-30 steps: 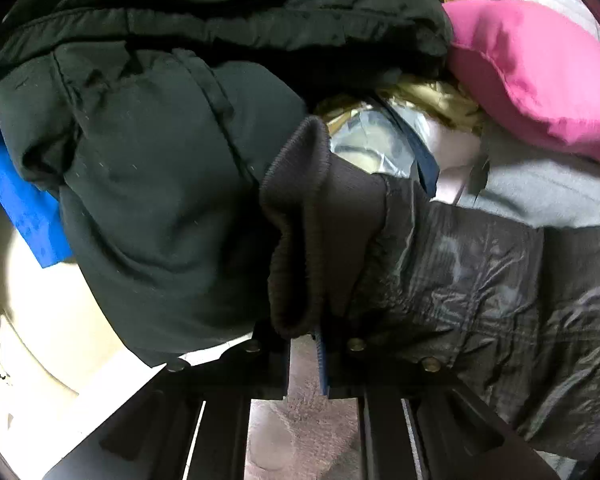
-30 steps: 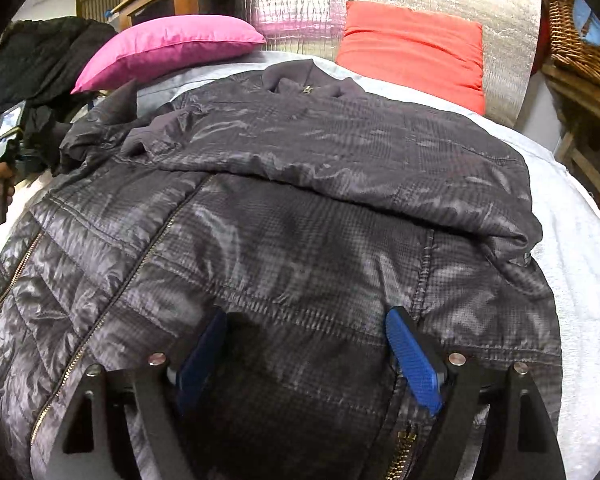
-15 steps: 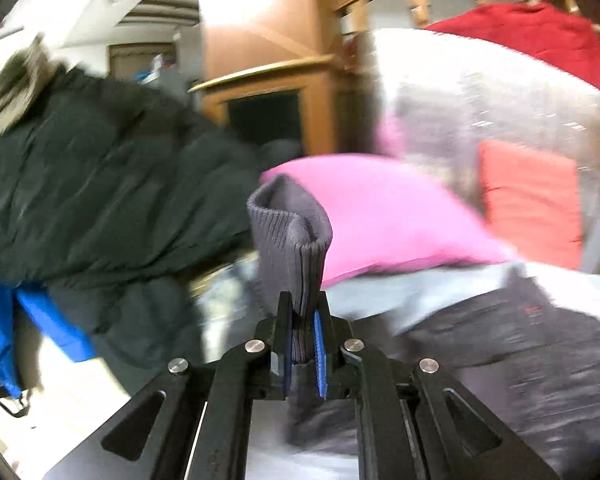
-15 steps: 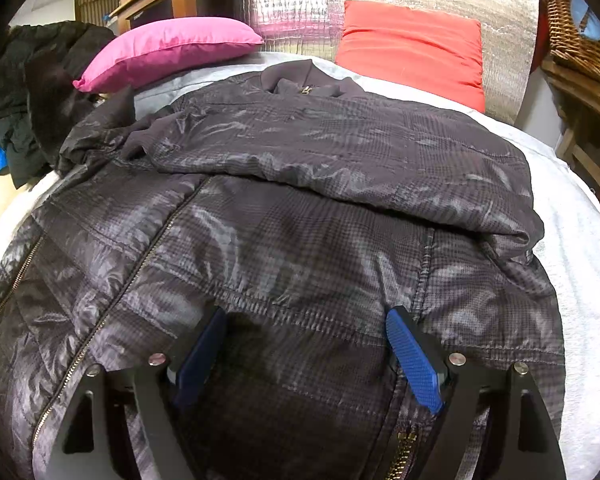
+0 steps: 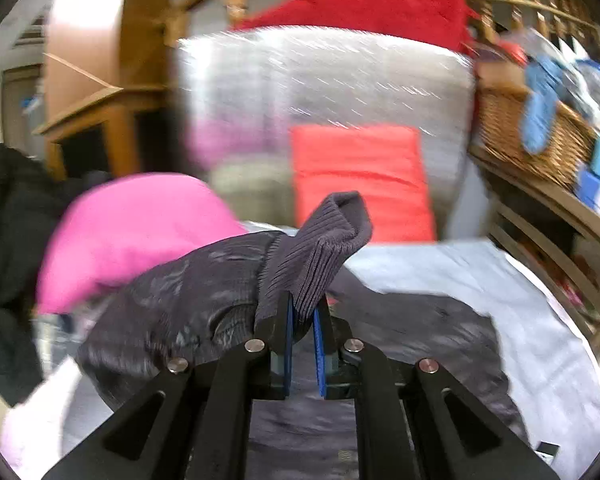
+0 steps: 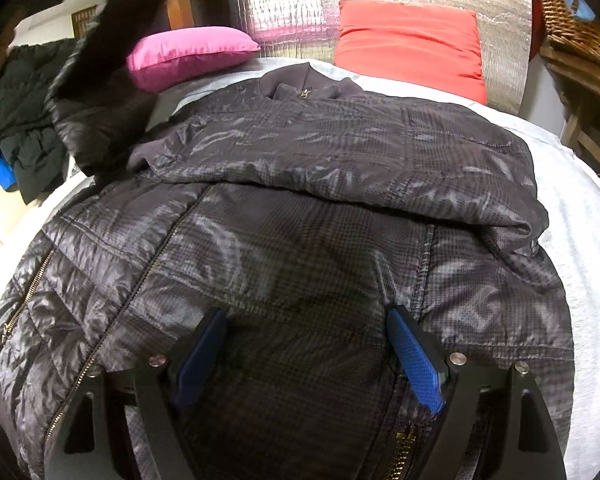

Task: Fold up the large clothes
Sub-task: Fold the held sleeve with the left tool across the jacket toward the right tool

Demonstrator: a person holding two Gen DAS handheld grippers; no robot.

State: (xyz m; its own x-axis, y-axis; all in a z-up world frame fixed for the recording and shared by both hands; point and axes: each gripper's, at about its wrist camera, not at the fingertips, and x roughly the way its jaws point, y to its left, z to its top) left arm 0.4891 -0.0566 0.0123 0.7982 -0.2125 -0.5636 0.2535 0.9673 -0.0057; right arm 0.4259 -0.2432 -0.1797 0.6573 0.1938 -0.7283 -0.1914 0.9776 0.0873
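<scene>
Left claw (image 5: 302, 330) clamped on the jacket's ribbed cuff (image 5: 320, 248); right claw (image 6: 306, 354) spread wide, pressing the jacket (image 6: 300, 208) flat.

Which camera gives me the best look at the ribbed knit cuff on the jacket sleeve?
The left wrist view: the ribbed cuff sits close up, pinched in the left gripper. The right wrist view shows only the sleeve as a dark blur lifted at upper left; no cuff can be made out there.
</scene>
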